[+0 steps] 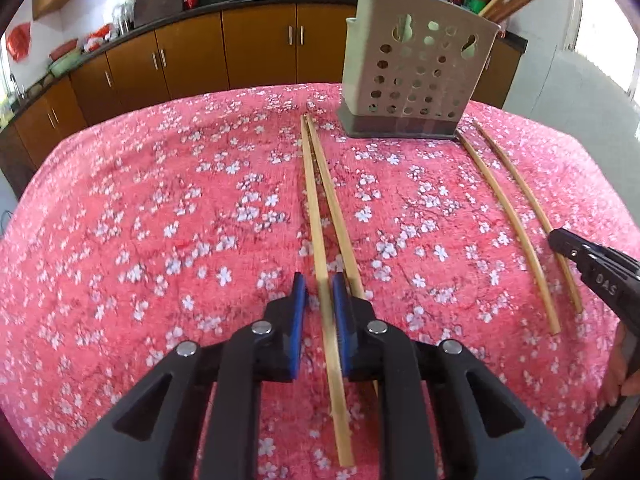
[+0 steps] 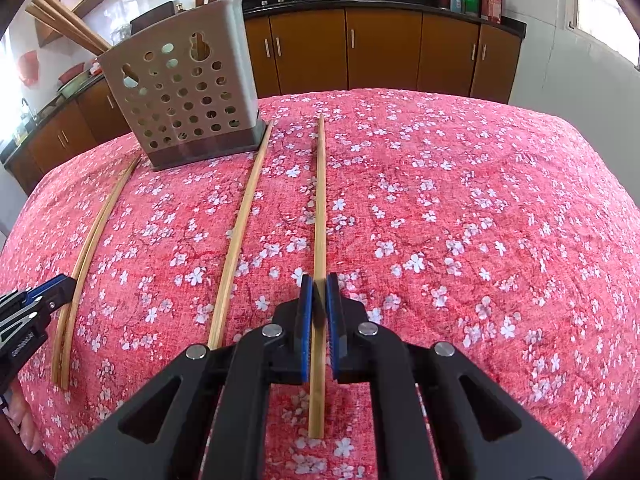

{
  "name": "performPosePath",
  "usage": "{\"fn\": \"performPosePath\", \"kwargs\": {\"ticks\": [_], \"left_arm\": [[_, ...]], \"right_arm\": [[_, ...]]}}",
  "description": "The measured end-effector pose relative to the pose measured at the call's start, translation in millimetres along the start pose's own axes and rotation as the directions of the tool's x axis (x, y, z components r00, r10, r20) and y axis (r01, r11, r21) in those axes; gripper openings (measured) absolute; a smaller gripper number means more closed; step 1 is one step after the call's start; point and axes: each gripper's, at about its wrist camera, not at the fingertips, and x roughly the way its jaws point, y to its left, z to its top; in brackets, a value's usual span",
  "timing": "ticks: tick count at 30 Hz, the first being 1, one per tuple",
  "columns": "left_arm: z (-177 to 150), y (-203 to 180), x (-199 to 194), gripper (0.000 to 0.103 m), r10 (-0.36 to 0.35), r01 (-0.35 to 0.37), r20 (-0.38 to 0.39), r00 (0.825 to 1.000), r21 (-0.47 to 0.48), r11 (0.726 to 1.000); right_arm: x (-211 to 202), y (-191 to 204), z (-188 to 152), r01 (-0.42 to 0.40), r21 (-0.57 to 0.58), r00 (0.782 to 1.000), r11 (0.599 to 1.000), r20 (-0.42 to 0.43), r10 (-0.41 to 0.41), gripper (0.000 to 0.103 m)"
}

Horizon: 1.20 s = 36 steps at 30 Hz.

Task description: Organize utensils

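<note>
Pink floral cloth (image 1: 160, 220) | left claw (image 1: 319, 292) pinching chopstick (image 1: 316, 208) | right claw (image 2: 319, 294) pinching another chopstick (image 2: 320, 200)

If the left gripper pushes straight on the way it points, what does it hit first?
Probably the tablecloth: the left gripper tilts down along the chopstick between its fingers. Farther along, the perforated holder stands right of that line, though depth is hard to judge.
</note>
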Motion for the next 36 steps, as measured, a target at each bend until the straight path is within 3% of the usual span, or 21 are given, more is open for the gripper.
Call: {"fn": "performPosePath", "kwargs": {"ticks": [3,7,12,36], "left_arm": [[7.9,4.9,7.0,0.009,0.02,-0.02,0.004,1.0,-0.018,1.0],[17.1,30.4,15.2,0.008,0.065,-0.064,0.005,0.998,-0.072,0.995],[17.7,53.3,18.2,0.012,0.062,-0.06,0.015,0.998,-0.105,0.993],[8.7,60.5,9.7,0.012,0.037,-0.033,0.029,0.999,-0.129,0.991]], "right_arm": [[-0.2,4.6,-1.0,-0.003,-0.015,1.0,1.0,0.005,0.003,0.008],[2.6,-3.2,2.8,0.005,0.001,1.0,1.0,0.011,-0.005,0.008],[4.2,-17.1,6.0,0.022,0.038,1.0,0.999,0.016,-0.023,0.008],[4.3,-16.4,5.4,0.034,0.03,0.999,0.999,0.014,-0.034,0.009]]}}
